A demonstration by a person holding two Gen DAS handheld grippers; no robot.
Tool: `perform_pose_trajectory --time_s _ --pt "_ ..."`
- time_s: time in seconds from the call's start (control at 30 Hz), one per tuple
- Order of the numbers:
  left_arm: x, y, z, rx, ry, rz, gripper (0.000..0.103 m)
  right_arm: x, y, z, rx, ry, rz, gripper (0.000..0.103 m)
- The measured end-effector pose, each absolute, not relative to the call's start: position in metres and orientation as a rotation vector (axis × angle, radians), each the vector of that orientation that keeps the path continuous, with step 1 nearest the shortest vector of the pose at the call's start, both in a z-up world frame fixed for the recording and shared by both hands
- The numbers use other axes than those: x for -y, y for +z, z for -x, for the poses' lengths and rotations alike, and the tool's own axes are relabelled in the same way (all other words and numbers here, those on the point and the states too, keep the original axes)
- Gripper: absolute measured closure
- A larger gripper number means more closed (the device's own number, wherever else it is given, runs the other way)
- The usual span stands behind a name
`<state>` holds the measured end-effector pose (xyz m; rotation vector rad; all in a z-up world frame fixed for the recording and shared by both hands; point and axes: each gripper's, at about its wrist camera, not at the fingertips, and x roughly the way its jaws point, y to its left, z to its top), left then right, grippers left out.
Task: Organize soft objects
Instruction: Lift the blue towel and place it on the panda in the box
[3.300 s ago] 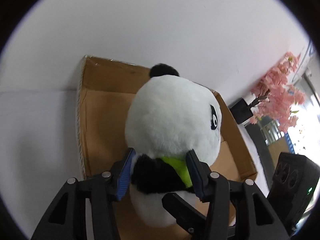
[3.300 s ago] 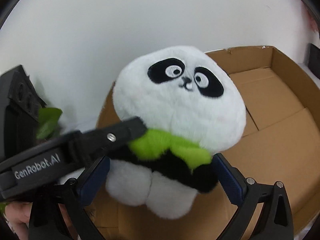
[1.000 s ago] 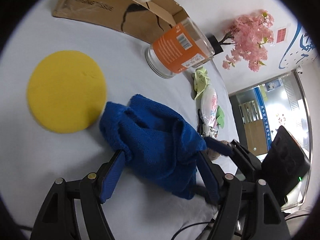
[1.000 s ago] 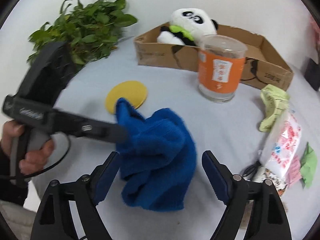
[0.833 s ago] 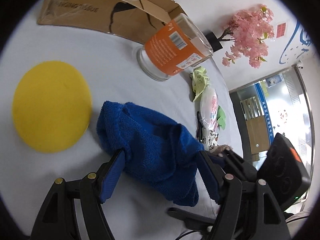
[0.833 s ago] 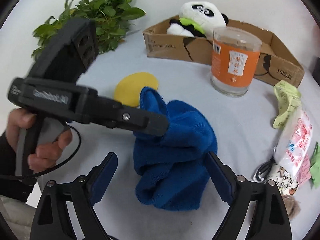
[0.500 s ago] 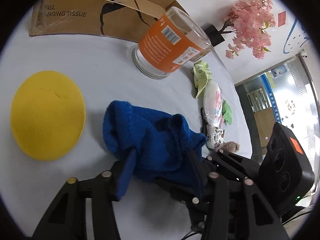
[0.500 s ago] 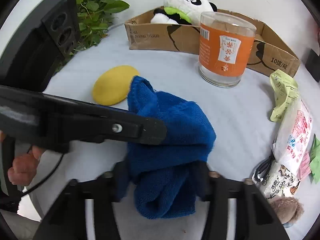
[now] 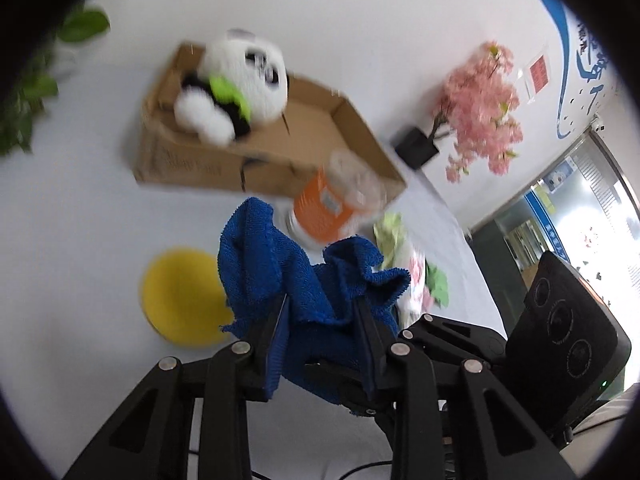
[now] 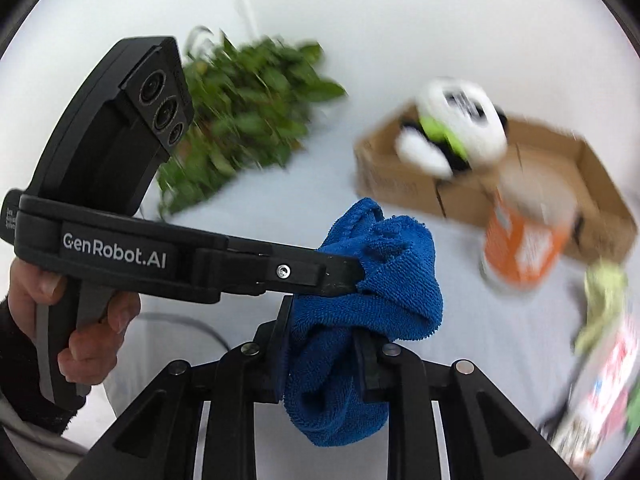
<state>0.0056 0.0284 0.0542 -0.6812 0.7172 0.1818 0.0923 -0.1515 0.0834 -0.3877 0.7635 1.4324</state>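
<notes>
Both of my grippers pinch the same blue towel: my left gripper has its jaws pressed into the bunched cloth, and my right gripper clamps a lower fold of it. The towel hangs off the white table, above the yellow round pad. Beyond it, blurred, stands an orange-labelled jar just in front of the cardboard box, where the plush panda sits at one end. A leafy green plant lies behind my left gripper's handle.
</notes>
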Motion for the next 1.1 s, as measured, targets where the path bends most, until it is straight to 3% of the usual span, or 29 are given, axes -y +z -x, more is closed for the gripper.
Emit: perform_pose_trajectory --time_s 0.23,0.47,0.6,0.83,1.0,1.1 --pt "-0.072 0.127 -0.013 -0.567 0.271 0.506 0.075 0.088 0.145 -0.109 -0.566 1.519 0.207 0.079" --pt "-0.13 0.148 -0.059 -0.542 0.259 0.414 0.075 0.018 0.163 -0.147 -0.514 1.462 0.049 0.078" --pt "-0.179 0.126 -0.09 -0.559 0.177 0.503 0.075 -0.026 0.152 -0.183 -0.509 1.38 0.01 0.076" --pt "-0.229 0.025 -0.146 -0.804 0.2 0.605 0.075 -0.106 0.079 -0.222 -0.774 1.192 0.153 0.073" --pt "-0.227 -0.012 -0.159 -0.924 0.201 0.608 0.075 -0.138 0.033 -0.227 -0.926 1.079 0.335 0.065" --pt "-0.221 0.005 -0.154 -0.893 0.205 0.545 0.075 -0.122 0.047 -0.218 -0.845 1.076 0.317 0.038"
